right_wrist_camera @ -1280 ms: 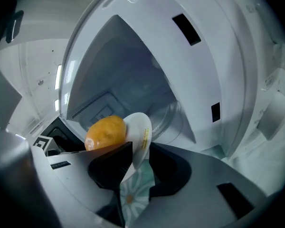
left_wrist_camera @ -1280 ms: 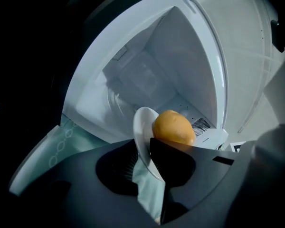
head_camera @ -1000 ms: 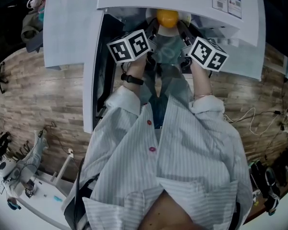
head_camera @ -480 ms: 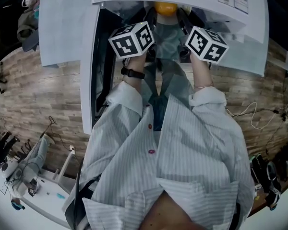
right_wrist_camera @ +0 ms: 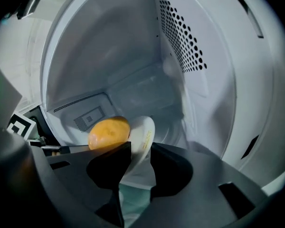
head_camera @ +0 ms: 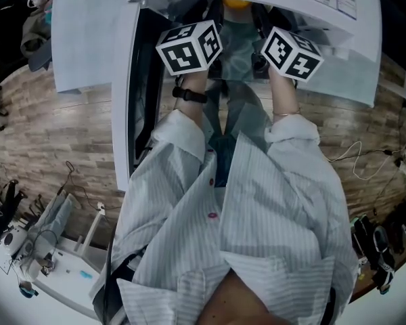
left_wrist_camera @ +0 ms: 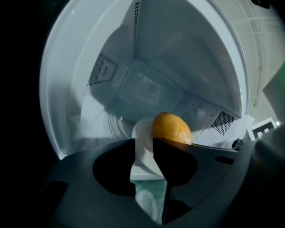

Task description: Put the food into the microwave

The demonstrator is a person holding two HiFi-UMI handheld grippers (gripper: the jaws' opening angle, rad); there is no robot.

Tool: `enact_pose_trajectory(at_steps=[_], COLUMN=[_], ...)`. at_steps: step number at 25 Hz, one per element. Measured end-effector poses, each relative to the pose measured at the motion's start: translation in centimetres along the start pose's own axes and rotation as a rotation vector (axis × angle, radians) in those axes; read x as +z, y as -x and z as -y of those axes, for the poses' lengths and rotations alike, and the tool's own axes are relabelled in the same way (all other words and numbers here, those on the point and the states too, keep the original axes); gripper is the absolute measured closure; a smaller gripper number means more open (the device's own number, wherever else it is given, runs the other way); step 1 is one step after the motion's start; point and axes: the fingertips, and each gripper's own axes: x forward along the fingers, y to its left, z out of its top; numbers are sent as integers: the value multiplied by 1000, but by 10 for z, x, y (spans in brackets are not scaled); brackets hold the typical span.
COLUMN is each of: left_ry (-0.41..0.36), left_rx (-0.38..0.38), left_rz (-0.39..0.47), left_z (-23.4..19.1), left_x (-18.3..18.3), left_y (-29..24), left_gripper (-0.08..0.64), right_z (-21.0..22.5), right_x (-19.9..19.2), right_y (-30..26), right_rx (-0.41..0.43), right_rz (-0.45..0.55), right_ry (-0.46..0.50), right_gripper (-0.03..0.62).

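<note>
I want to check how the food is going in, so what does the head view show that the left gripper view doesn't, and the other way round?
Only the head view shows the person's striped shirt, the wood floor and the microwave door swung open. Only the left gripper view shows the vented walls inside the microwave and the left gripper closed on the white plate. Both show the orange, but the head view catches just a sliver of it.

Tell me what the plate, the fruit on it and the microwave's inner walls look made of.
Plate: smooth white, soft sheen, thin rim; ceramic or hard plastic, cannot tell which.
Fruit: orange, finely dimpled peel with a small highlight; looks like real citrus, possibly a replica.
Inner walls: probably white coated sheet metal, given the punched vent holes and faint gloss.
</note>
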Motion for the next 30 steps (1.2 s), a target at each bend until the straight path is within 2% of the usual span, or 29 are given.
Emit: enact_pose_trajectory(at_steps=[11,21,30], left_ry=[-20,-48,-63], left_rx=[13,8,9], left_rz=[7,-6,-10], left_z=[-8,-10,-12], left_x=[8,11,15], left_y=[-7,-15,-15], left_gripper=[449,449,449], right_z=[-1,3,2], right_x=[2,-2,-2], right_y=[-15,-20,-21], right_rx=[0,-97,-140], right_rz=[-19,-53,-69], right_ry=[47,149,181], right_gripper=[448,409,382])
